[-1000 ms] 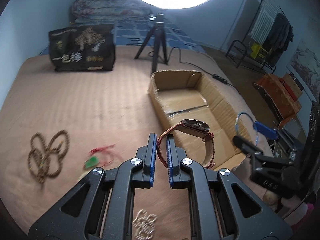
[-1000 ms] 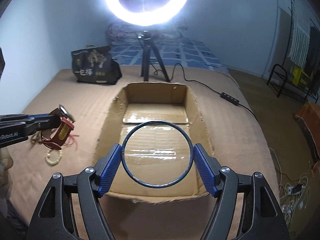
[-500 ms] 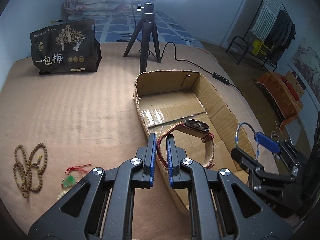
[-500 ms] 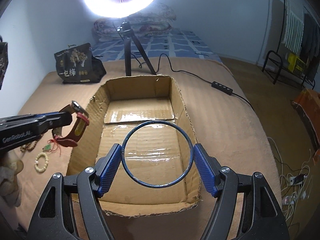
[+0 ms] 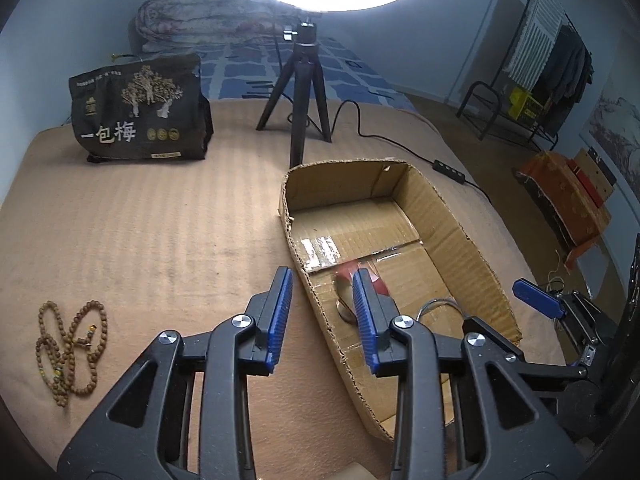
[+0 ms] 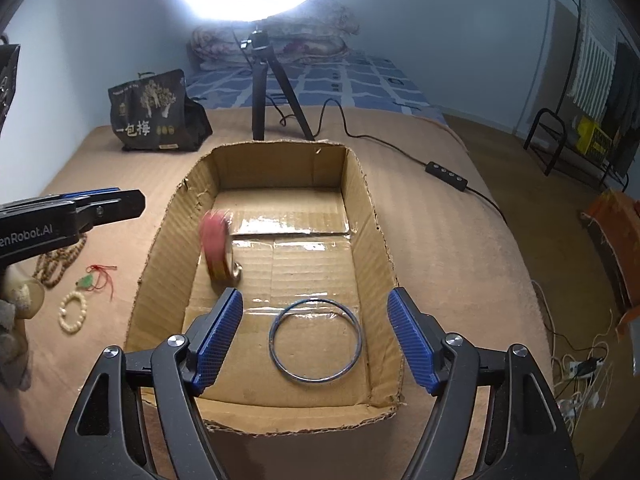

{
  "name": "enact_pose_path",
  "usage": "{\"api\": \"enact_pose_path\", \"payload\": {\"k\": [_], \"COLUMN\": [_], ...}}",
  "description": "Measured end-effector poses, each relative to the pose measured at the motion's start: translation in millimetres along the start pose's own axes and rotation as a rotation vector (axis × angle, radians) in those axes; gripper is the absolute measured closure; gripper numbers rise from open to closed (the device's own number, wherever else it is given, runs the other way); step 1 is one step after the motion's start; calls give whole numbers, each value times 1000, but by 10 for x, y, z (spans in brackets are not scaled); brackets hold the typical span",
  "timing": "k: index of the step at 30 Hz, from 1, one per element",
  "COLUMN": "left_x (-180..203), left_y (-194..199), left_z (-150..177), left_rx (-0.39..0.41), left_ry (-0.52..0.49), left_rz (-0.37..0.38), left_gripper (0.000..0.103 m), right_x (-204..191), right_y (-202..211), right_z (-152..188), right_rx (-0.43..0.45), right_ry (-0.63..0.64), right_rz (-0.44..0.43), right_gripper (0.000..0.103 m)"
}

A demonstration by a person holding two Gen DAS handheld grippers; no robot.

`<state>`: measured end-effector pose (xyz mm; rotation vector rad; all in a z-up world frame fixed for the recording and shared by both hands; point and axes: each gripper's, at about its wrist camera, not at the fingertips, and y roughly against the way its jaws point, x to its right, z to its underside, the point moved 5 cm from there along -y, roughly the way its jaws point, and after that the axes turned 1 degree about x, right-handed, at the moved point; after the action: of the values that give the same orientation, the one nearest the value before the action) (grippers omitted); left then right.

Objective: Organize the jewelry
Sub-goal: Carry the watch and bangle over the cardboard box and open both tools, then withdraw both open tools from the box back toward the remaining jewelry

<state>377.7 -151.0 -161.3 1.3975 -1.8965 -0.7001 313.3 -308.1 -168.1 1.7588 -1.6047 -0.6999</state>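
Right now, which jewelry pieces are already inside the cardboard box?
Two: the metal bangle and the red-strap watch. The wooden bead strand, green pendant and pale bead bracelet lie outside it.

Home bedroom, bed (image 5: 140, 220) (folded quilt (image 5: 208, 20)), clothes rack (image 5: 552, 60)

Each hand-held gripper (image 6: 314, 336) has black angular arms, silver screws and ribbed blue finger pads (image 5: 280, 312).

Brown cardboard box (image 6: 376, 216), red-strapped watch (image 6: 216, 246), silver bangle (image 6: 316, 344), blue-checked bedsheet (image 6: 352, 80), black gold-printed bag (image 6: 154, 112).
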Motion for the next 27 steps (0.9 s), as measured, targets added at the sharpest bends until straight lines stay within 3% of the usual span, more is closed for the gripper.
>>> {"api": "enact_pose_path", "payload": {"k": [17,27], "left_x": [-292,-740], "left_y": [476,967], "left_z": [6,92], "left_rx": [63,126], "left_ry": [-11,-23], "left_rz": [-32,-86], "left_gripper": [72,72], "right_x": [-189,-613], "right_y": [305,541], "right_z": [-33,140], "right_rx": [48,86], "right_ry": [41,107], "right_rz": [-9,-119], "right_gripper": [28,28]}}
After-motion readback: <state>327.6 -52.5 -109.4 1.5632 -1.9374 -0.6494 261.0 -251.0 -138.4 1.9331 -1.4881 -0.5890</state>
